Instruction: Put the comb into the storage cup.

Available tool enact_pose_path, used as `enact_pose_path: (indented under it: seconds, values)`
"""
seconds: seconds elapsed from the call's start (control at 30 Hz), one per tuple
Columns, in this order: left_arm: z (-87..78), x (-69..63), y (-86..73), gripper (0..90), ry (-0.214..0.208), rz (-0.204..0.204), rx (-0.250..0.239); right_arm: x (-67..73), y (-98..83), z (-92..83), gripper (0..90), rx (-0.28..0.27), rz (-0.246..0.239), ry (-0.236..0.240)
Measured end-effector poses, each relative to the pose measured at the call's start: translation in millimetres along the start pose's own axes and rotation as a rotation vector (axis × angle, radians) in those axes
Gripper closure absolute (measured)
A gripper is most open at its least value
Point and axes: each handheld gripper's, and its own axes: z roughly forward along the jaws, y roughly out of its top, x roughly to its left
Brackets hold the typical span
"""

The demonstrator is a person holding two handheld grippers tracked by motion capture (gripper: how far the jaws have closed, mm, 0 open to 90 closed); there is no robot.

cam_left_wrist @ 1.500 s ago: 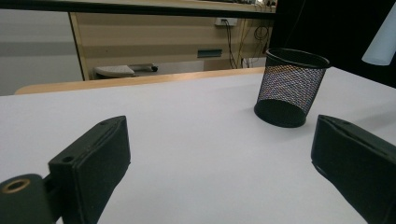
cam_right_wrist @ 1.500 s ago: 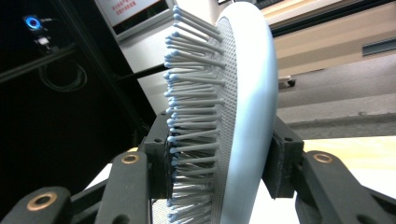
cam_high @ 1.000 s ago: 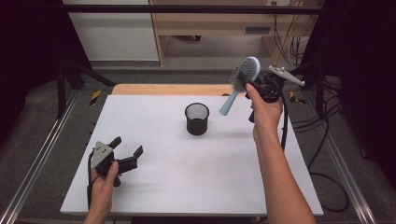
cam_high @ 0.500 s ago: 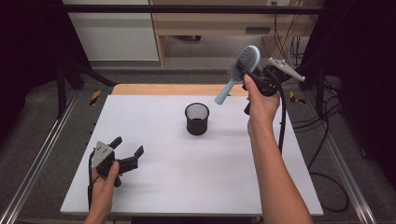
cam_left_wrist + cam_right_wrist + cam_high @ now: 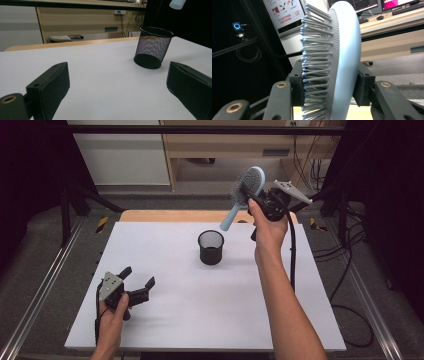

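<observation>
A light blue hairbrush [image 5: 248, 182] hangs in the air with its handle slanting down to the left. My right gripper [image 5: 248, 196] is shut on the brush's head, above and to the right of a black mesh cup [image 5: 211, 247] that stands upright mid-table. In the right gripper view both pads clamp the bristled head [image 5: 342, 50], one on the bristle side, one on the back. My left gripper [image 5: 137, 276] rests open at the table's front left with nothing between its fingers. The left gripper view shows the cup [image 5: 153, 47] ahead to the right and the handle's tip [image 5: 177, 3] above it.
The white table [image 5: 200, 320] has a wooden strip along its far edge [image 5: 190, 215]. Metal rails run along both sides. Cables [image 5: 345, 270] trail over the floor at the right. A wooden cabinet [image 5: 225, 145] stands behind the table.
My right hand has carried the hairbrush up and to the left, so the handle's end is now closer to the space above the cup. The left gripper has stayed put.
</observation>
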Motion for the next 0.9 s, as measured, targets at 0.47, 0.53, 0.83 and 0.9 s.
enact_pose_path:
  seconds: [0.47, 0.53, 0.83, 0.9]
  values:
    - [-0.7, 1.2, 0.3, 4.9, 0.0, -0.003, -0.004, 9.3, -9.0, 10.2, 52.9, 0.028, -0.015, 0.023]
    - [-0.7, 1.2, 0.2, 4.9, 0.0, -0.003, -0.004, 10.2, -9.6, 10.8, 52.9, 0.032, -0.016, 0.025]
    - [-1.3, 1.9, 0.5, 4.9, 0.005, -0.001, -0.008, 12.0, -12.2, 13.5, 52.7, 0.045, -0.02, 0.031]
    - [-1.2, 2.0, 0.5, 4.9, 0.005, -0.002, -0.008, 12.5, -12.9, 14.4, 52.7, 0.045, -0.022, 0.032]
